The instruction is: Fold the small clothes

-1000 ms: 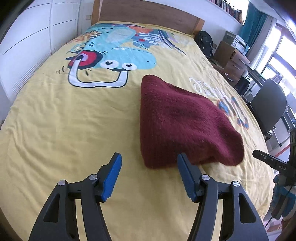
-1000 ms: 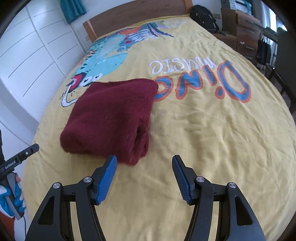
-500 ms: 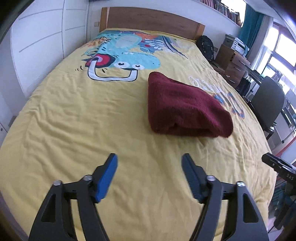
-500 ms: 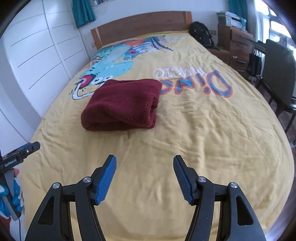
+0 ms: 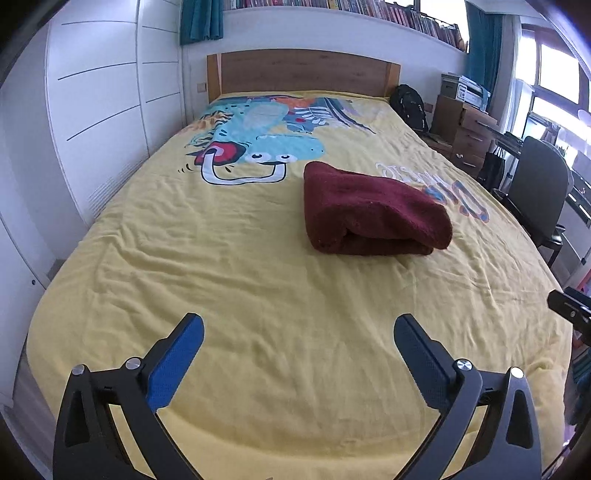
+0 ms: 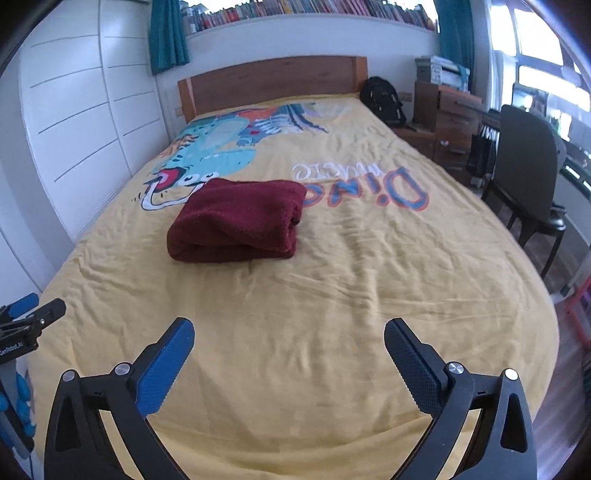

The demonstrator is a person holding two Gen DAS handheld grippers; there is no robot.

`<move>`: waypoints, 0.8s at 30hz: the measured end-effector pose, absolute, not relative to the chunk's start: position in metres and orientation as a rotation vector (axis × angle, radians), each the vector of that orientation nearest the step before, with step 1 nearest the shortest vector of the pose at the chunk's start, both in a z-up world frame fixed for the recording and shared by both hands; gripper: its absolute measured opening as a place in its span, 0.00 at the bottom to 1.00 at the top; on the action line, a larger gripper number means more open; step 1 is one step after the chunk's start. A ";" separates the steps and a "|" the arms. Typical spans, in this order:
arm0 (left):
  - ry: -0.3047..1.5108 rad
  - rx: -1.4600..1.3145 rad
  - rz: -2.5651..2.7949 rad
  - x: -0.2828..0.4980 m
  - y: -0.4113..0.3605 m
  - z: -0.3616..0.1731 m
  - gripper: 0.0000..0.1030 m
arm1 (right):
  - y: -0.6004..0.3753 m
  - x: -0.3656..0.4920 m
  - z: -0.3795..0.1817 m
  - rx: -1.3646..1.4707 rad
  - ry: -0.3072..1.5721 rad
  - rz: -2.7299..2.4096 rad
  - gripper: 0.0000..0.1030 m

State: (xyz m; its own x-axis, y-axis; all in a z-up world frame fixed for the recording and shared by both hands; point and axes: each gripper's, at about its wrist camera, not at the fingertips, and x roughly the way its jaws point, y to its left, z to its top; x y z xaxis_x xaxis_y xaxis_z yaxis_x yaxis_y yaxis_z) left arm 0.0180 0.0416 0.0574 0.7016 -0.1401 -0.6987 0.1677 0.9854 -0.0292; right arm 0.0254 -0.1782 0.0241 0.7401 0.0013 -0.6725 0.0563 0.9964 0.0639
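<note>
Maroon knit, folded into a thick bundle, sits mid-bed: the garment (image 5: 373, 214) lies on our yellow bedspread (image 5: 236, 266), beside the printed cartoon dinosaur (image 5: 258, 147) and partly over the first letters of the "Dino music" lettering (image 6: 369, 181). Its rolled, layered edge faces us in both views, and its far end points toward the wooden headboard (image 5: 303, 72).

We hold both tools over the foot of the bed, well apart from the garment. Our left gripper (image 5: 299, 343) is released, its blue pads (image 5: 173, 365) spread wide with only wrinkled bedspread between them. Our right gripper (image 6: 290, 343) is likewise released and grasps nothing, blue pads (image 6: 162, 369) spread over bare cloth. From the left wrist view, the garment sits ahead and to the right; from the right wrist view, ahead and to the left, so it lies between our two tools' lines of sight. Each camera catches a sliver of the other tool at its frame edge.

Around the bed: white wardrobe doors (image 5: 96, 122) along the left, teal curtains (image 6: 166, 33), a shelf of books (image 6: 314, 7) above the headboard, a black backpack (image 6: 382, 99) by a wooden dresser (image 6: 447, 114), and a dark chair (image 6: 524, 166) near the bright window on the right.
</note>
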 end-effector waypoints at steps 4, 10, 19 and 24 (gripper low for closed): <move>0.759 0.045 -0.152 0.007 0.042 0.058 0.99 | -0.180 0.017 0.027 0.058 0.707 -0.054 1.00; 0.716 0.059 -0.103 -0.009 0.048 0.064 0.99 | -0.190 0.007 0.027 0.062 0.678 -0.093 1.00; 0.652 0.047 -0.064 -0.022 0.056 0.076 0.99 | -0.202 -0.004 0.019 0.074 0.684 -0.124 1.00; 0.632 0.059 -0.043 -0.024 0.055 0.079 0.99 | -0.213 -0.006 0.017 0.088 0.680 -0.153 1.00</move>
